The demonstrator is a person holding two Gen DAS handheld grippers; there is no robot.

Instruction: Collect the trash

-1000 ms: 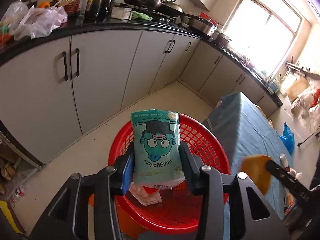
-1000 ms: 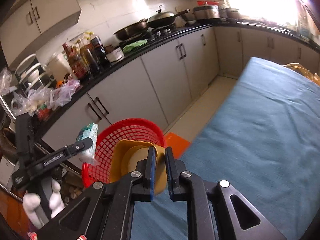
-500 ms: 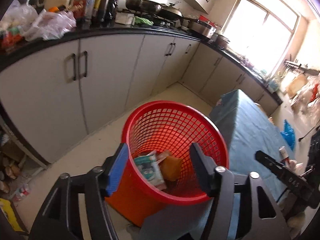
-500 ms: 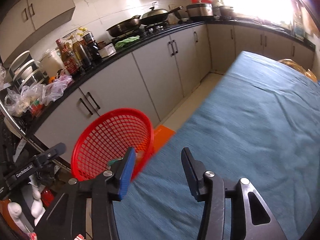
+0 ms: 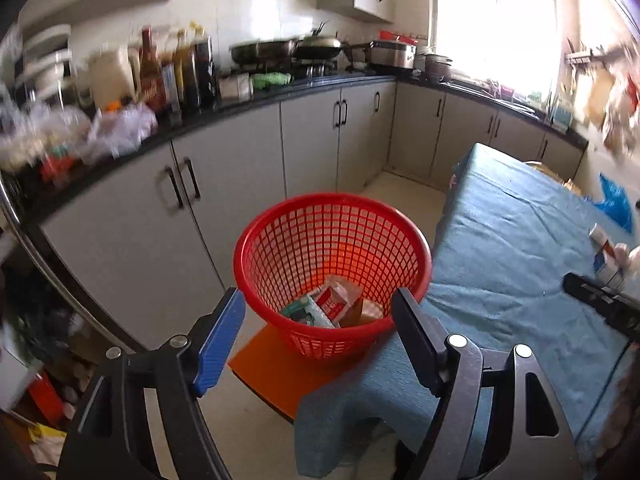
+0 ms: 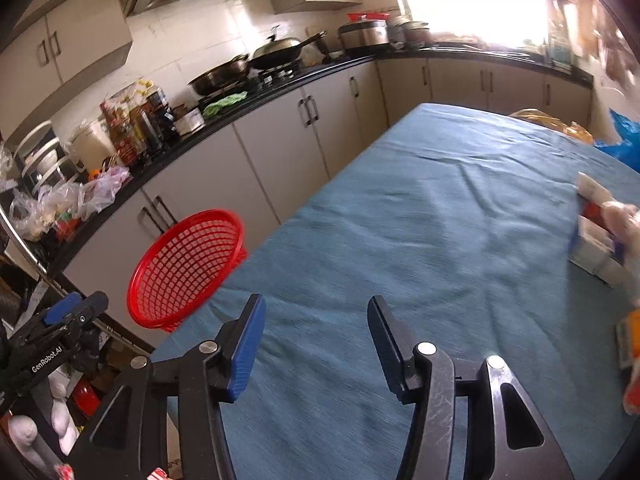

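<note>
The left gripper [image 5: 318,324] hovers with jaws spread, empty, over the round red plastic mesh basket [image 5: 256,240] holding crumpled wrappers [image 5: 328,306]. The right gripper [image 6: 316,330], jaws likewise spread, hangs above the blue-clothed counter [image 6: 420,220], basket at ten o'clock.

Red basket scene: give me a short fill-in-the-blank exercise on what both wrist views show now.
1. The basket stands on an ____ stool.
2. The left gripper is ____.
3. The tablecloth is ____ in colour.
4. The right gripper holds ____.

Missing words: orange; open; blue; nothing
</note>
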